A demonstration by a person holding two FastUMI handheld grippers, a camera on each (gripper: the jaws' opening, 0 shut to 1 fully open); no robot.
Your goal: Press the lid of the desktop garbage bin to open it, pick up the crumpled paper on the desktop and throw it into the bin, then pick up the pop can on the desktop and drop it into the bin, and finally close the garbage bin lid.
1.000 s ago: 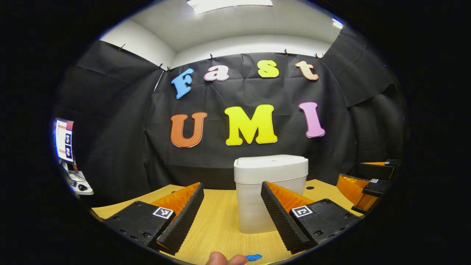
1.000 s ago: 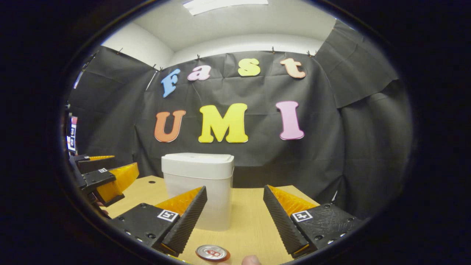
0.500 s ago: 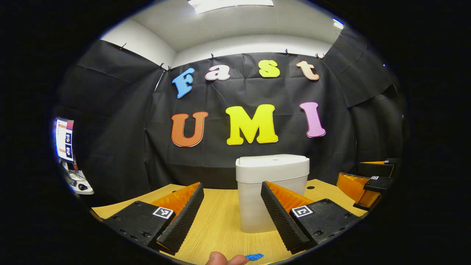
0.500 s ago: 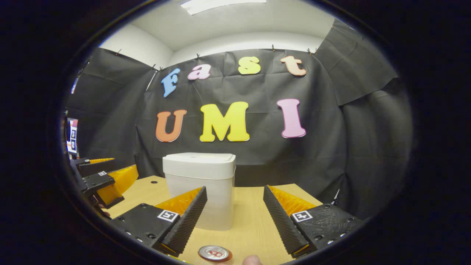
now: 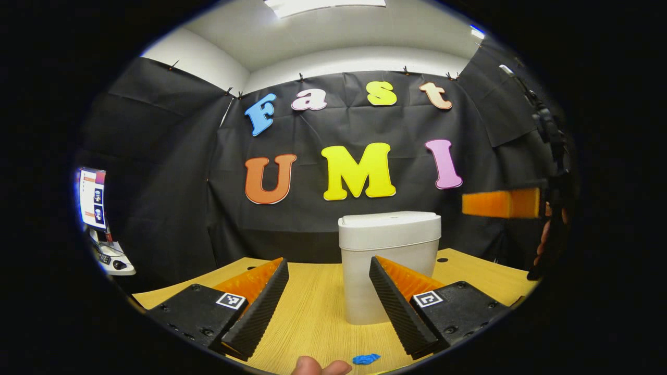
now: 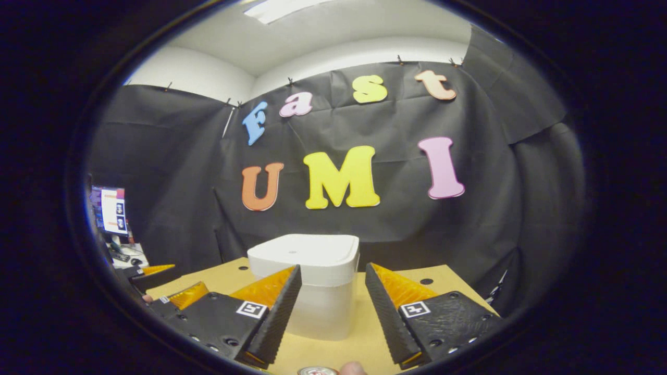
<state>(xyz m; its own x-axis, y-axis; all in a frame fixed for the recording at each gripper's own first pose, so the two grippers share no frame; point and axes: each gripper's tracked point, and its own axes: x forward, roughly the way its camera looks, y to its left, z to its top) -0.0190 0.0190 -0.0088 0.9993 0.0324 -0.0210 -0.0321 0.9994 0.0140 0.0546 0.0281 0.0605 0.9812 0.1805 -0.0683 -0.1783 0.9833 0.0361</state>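
— Black cloth closes off the back, and a wooden desk (image 5: pixel 312 312) runs up to it. What stands on it?

— A white bin (image 5: pixel 388 265), lid (image 6: pixel 305 252) down, ahead of the left gripper (image 5: pixel 328 307) and partly behind its right-hand finger; ahead of the right gripper (image 6: pixel 331 312) too, between its fingers.

— Are the fingers spread?

— Both pairs gape wide, holding nothing.

— And the pop can?

— Its top (image 6: pixel 317 371) peeks in below the right gripper's fingers. A small blue crumpled paper (image 5: pixel 366 359) lies on the desk below the left gripper's fingers, beside a fingertip (image 5: pixel 318 366).
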